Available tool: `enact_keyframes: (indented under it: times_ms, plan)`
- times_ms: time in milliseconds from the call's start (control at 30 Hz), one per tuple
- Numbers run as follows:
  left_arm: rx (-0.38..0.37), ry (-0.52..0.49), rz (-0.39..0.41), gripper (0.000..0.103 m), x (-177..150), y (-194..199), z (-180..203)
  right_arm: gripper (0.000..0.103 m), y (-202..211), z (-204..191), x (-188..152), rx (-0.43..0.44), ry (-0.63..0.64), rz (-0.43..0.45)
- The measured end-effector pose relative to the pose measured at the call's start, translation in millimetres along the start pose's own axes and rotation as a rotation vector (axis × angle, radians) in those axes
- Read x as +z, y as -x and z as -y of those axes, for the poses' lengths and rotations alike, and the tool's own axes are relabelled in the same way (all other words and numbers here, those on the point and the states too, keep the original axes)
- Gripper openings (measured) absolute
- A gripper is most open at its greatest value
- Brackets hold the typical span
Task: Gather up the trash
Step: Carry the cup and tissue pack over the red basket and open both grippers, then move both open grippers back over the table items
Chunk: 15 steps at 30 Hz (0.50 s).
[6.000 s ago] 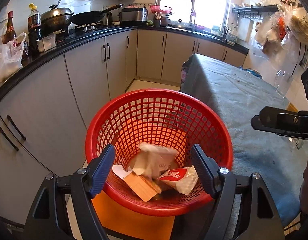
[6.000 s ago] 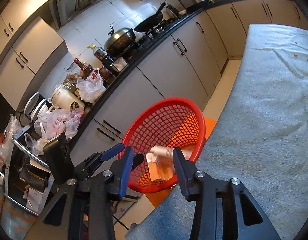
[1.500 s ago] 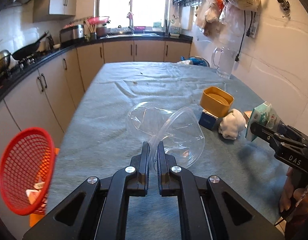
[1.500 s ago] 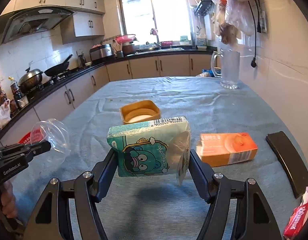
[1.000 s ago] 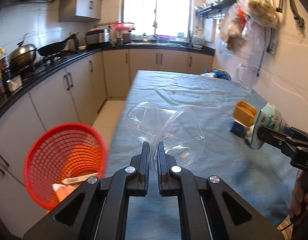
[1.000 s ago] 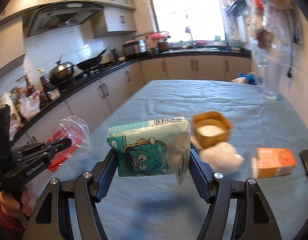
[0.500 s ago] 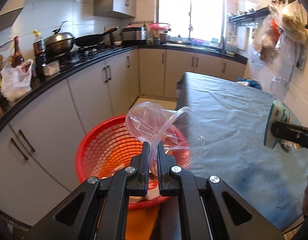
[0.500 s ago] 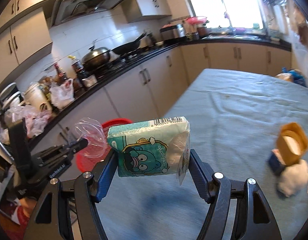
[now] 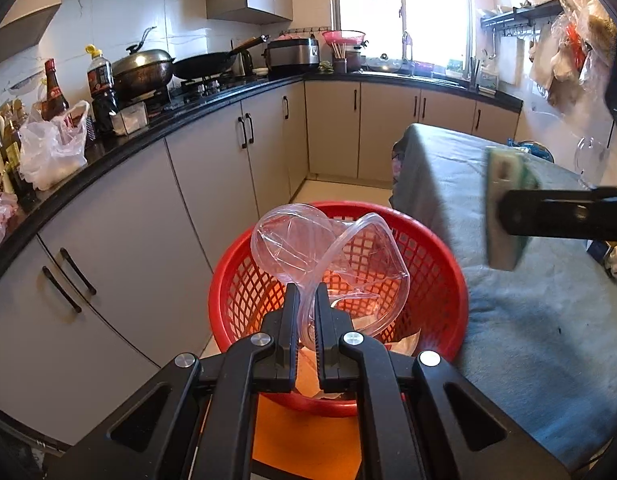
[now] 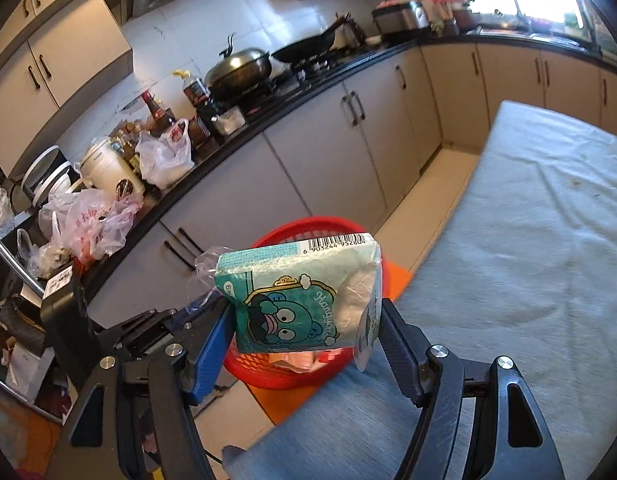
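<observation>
I am at the drop-off step of collecting trash, with both grippers loaded and poised at the red mesh basket (image 9: 436,280), which sits on the floor beside the cloth-covered table (image 9: 528,320), in the lower centre of the left wrist view. My left gripper (image 9: 307,312) has its jaws pinched nearly together on the rim of a clear plastic container (image 9: 328,252), which hangs directly over the basket's mouth. My right gripper (image 10: 308,320) has its jaws spread wide around a teal tissue pack (image 10: 296,292) with a cartoon face, held between both fingers in the centre of the right wrist view, in front of the basket and seemingly just short of it. Paper scraps already lie in the basket. Next, I judge, I should part the left jaws to let the container fall, then bring the tissue pack over the rim and let it go.
</observation>
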State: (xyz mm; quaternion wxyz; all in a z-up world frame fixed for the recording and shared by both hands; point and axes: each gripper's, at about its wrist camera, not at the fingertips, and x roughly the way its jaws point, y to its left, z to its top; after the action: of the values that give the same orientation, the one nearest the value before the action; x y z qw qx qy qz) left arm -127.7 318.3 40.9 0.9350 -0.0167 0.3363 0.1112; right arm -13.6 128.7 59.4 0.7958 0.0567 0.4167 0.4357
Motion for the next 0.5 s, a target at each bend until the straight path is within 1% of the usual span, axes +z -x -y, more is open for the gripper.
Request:
enact_keyframes:
  times_ms: [167, 300, 367, 400, 433, 500]
  plan:
    - [-0.006, -0.016, -0.018, 0.006, -6, -10, -2, 0.076, -30, 0, 7, 0.021, -0.036, -0.050]
    - [-0.021, -0.017, -0.018, 0.007, -6, -15, -7, 0.078, -39, 1, 11, 0.024, -0.055, -0.062]
    - [-0.034, -0.013, -0.018, 0.014, -4, -17, -11, 0.080, -42, 3, 14, 0.026, -0.064, -0.063]
    - [-0.037, -0.011, -0.016, 0.028, -3, -18, -13, 0.080, -43, 3, 16, 0.025, -0.067, -0.062]
    - [-0.039, -0.008, -0.012, 0.038, -3, -18, -14, 0.081, -43, 3, 17, 0.026, -0.070, -0.061]
    - [-0.039, -0.010, 0.000, 0.039, -2, -18, -16, 0.081, -41, 3, 20, 0.026, -0.076, -0.054]
